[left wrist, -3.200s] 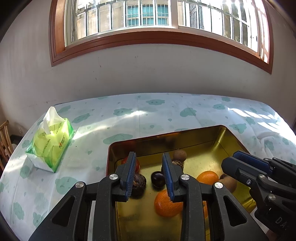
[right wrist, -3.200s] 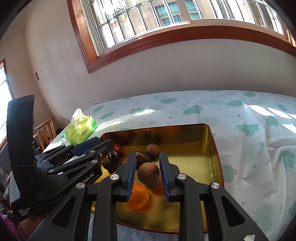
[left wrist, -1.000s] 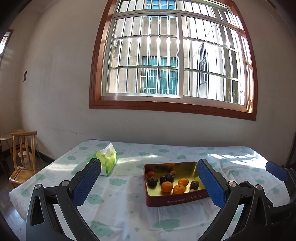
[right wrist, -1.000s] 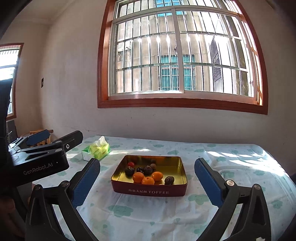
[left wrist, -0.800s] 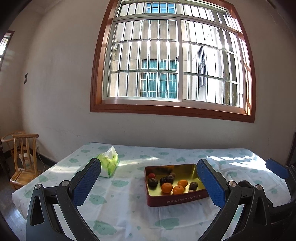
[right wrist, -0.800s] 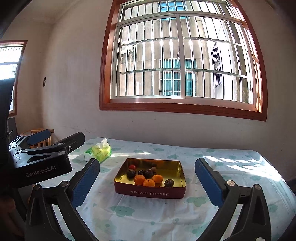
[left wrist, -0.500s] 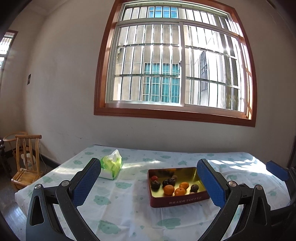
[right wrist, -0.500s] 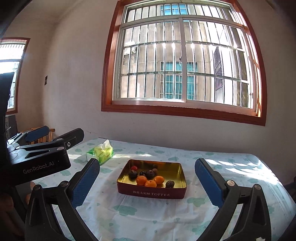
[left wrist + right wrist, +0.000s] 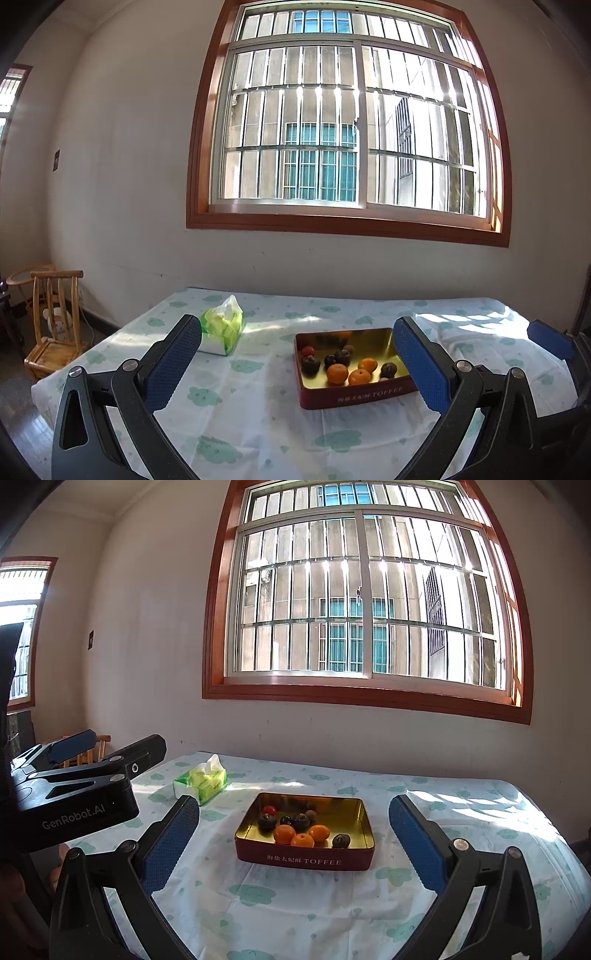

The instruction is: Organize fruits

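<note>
A red toffee tin (image 9: 354, 397) with a gold inside stands on the table, also in the right wrist view (image 9: 306, 860). It holds three oranges (image 9: 337, 373) (image 9: 284, 833), several dark round fruits (image 9: 311, 363) (image 9: 340, 840) and a small red fruit (image 9: 307, 350) (image 9: 269, 809). My left gripper (image 9: 295, 362) is wide open and empty, held back from the table. My right gripper (image 9: 293, 843) is wide open and empty, also well short of the tin. The left gripper shows at the left of the right wrist view (image 9: 74, 771).
A green tissue pack (image 9: 221, 330) (image 9: 201, 781) lies on the cloud-patterned tablecloth (image 9: 240, 417) left of the tin. A wooden chair (image 9: 51, 321) stands on the floor at far left. A wall with a barred window (image 9: 351, 125) is behind the table.
Both grippers let go of fruit in the tin, opened wide and pulled far back. Over the last second they keep backing away and tilting upward; the tin looks smaller.
</note>
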